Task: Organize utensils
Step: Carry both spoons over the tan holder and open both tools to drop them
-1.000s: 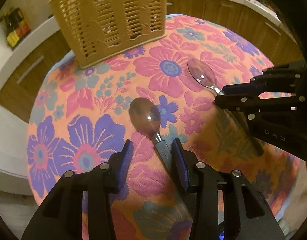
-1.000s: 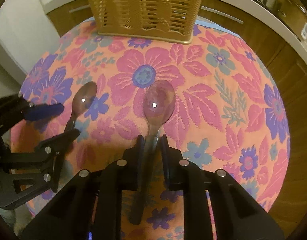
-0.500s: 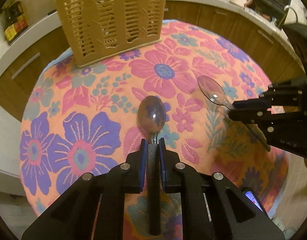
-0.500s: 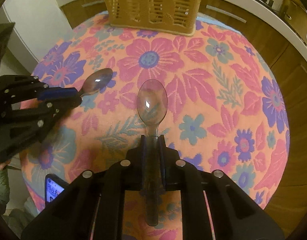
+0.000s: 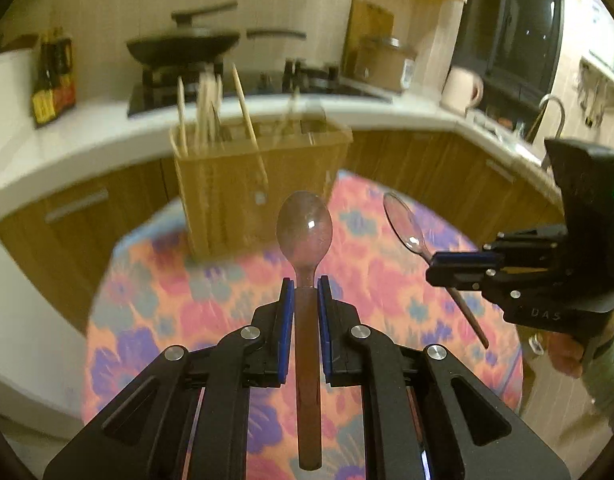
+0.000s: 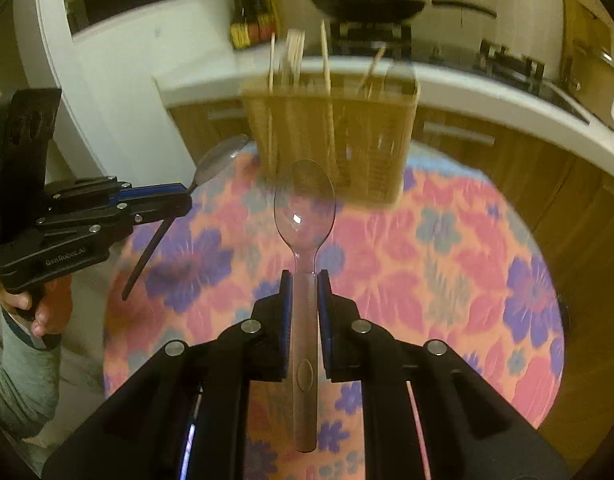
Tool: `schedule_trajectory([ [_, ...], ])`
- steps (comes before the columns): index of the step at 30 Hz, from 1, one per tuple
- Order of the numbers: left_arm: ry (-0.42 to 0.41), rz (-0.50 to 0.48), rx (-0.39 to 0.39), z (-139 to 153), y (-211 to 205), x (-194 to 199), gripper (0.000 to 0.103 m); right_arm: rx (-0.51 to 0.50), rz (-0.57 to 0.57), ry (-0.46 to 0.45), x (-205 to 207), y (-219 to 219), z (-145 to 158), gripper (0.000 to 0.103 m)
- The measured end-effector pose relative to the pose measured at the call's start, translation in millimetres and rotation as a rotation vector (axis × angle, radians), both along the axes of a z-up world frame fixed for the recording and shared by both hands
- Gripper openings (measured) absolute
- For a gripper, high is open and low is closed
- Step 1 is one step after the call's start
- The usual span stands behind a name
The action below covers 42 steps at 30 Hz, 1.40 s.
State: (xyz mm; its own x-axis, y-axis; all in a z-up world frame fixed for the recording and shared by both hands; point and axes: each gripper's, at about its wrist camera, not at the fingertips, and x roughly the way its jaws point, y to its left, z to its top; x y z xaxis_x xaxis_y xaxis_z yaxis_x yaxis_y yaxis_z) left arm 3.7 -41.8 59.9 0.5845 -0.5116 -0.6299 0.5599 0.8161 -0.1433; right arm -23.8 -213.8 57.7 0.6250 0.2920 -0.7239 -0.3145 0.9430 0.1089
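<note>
My left gripper [image 5: 305,284] is shut on the handle of a brownish plastic spoon [image 5: 305,228], held in the air with its bowl pointing forward. My right gripper [image 6: 305,276] is shut on a clear plastic spoon [image 6: 304,204], also lifted above the table. Each gripper shows in the other's view: the right one [image 5: 439,266] with the clear spoon [image 5: 403,220], the left one [image 6: 185,198] with its spoon [image 6: 219,156]. The tan slotted utensil basket [image 5: 259,184] stands at the table's far edge, ahead of both spoons; it also shows in the right wrist view [image 6: 335,140].
The round table has a floral cloth [image 5: 211,300]. Chopsticks [image 5: 205,104] stand in the basket. Behind it runs a white counter [image 5: 87,128] with a stove and pan [image 5: 183,44], bottles [image 5: 53,80] and a jug [image 5: 461,90].
Both grippers have lifted their spoons off the table and tilted up, so the views now look across at the basket and counter. The left gripper closed on its spoon a second ago.
</note>
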Motion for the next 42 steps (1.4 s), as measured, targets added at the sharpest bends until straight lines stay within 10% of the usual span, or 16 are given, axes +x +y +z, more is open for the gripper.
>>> schedule_trajectory([
  [19,-0.257,0.125,-0.222,86,0,113,0.01,0.157,-0.119,-0.329,130,3,99,0.01],
  [42,-0.445,0.283,-0.312,33,5,159,0.011,0.164,-0.22,-0.541,180,26,48,0.01],
])
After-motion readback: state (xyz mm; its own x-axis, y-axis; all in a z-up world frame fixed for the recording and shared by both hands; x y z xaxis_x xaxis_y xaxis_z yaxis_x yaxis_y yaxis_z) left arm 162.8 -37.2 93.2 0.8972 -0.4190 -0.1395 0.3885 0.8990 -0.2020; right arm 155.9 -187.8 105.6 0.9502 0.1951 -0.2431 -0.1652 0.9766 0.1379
